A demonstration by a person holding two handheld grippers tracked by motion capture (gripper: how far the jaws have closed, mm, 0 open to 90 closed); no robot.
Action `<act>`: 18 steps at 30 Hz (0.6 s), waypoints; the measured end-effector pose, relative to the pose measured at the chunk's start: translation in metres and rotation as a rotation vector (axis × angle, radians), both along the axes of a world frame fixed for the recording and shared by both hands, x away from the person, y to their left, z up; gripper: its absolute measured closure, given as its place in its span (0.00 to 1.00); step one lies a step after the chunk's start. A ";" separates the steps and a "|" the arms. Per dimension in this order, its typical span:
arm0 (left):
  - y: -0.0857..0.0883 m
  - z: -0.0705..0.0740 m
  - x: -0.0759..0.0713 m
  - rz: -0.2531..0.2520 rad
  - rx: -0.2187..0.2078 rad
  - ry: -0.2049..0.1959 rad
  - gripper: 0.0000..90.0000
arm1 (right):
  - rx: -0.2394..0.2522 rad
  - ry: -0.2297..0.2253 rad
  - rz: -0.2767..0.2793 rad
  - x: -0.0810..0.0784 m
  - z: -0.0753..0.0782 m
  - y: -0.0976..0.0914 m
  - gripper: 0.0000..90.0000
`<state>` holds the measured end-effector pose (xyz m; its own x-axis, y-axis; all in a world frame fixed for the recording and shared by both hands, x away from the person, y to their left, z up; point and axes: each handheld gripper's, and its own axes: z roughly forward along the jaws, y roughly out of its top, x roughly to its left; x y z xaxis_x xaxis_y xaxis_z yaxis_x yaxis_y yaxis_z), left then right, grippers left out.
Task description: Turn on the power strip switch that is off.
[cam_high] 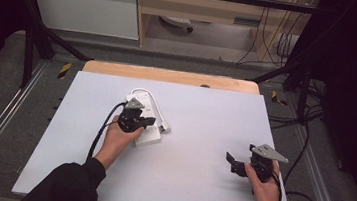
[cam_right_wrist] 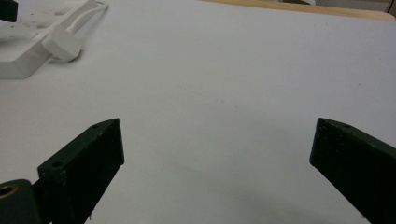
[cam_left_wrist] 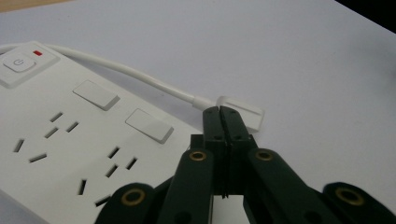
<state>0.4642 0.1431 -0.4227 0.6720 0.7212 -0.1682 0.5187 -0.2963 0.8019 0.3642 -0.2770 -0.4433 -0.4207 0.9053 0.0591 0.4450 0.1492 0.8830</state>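
A white power strip [cam_high: 148, 135] lies left of the middle of the white table top [cam_high: 204, 123]; its power button and a lit red light [cam_left_wrist: 38, 53] sit at its far end. Its white cable [cam_left_wrist: 140, 77] loops round to a white plug [cam_left_wrist: 245, 113] lying beside the strip. My left gripper [cam_high: 151, 122] hovers over the strip's right edge, its jaws shut together with nothing between them, tips [cam_left_wrist: 220, 112] just short of the plug. My right gripper [cam_high: 233, 164] is at the front right, open wide [cam_right_wrist: 217, 154] above bare table, pointing towards the strip [cam_right_wrist: 18, 63] and plug [cam_right_wrist: 60, 44].
A wooden edge [cam_high: 169, 75] runs along the back of the table top. Black frame bars stand at both sides, and cables [cam_high: 308, 139] trail on the floor to the right. A white cabinet and a shelf unit are behind.
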 end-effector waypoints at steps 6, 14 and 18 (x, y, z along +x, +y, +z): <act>0.000 -0.003 0.002 0.005 0.009 0.007 1.00 | 0.002 0.002 -0.001 0.000 0.000 0.000 0.04; 0.001 -0.007 0.005 0.020 0.016 0.006 1.00 | 0.000 0.000 -0.001 0.000 0.000 -0.001 0.04; 0.002 -0.009 0.007 0.024 0.022 0.008 1.00 | 0.000 0.000 0.000 0.000 0.000 -0.001 0.04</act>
<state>0.4715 0.1448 -0.4319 0.6535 0.7405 -0.1569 0.5319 -0.3018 0.7912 0.3640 -0.2775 -0.4432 -0.4206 0.9053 0.0593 0.4452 0.1490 0.8829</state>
